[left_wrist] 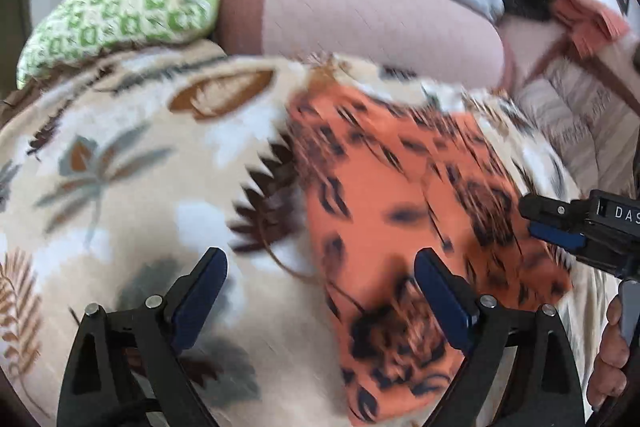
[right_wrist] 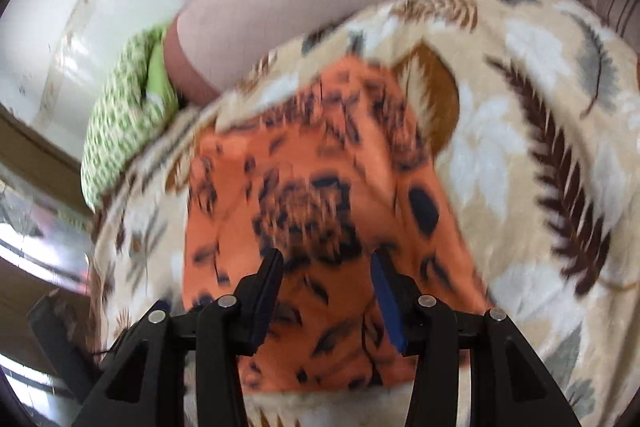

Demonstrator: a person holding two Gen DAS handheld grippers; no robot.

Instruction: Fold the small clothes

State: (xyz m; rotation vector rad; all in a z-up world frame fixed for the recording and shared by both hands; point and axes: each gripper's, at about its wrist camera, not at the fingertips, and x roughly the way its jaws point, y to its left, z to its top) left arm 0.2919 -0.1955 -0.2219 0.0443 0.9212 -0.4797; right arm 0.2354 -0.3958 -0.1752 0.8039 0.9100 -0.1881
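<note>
Here, an orange patterned cloth [left_wrist: 400, 211] lies folded on a leaf-print blanket [left_wrist: 120, 155]. Both tongs hover above the cloth, the left gripper [left_wrist: 320, 291] wide open, the right gripper [right_wrist: 326, 287] half open, both empty. A careless pinch could drag the fold apart or snag the blanket underneath.

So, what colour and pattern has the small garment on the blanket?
Orange with dark, leopard-like blotches; the garment shows best in the right wrist view.

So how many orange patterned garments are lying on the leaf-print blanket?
1: the orange garment lies flat on the blanket, just ahead of both grippers. More may be hidden out of frame.
</note>
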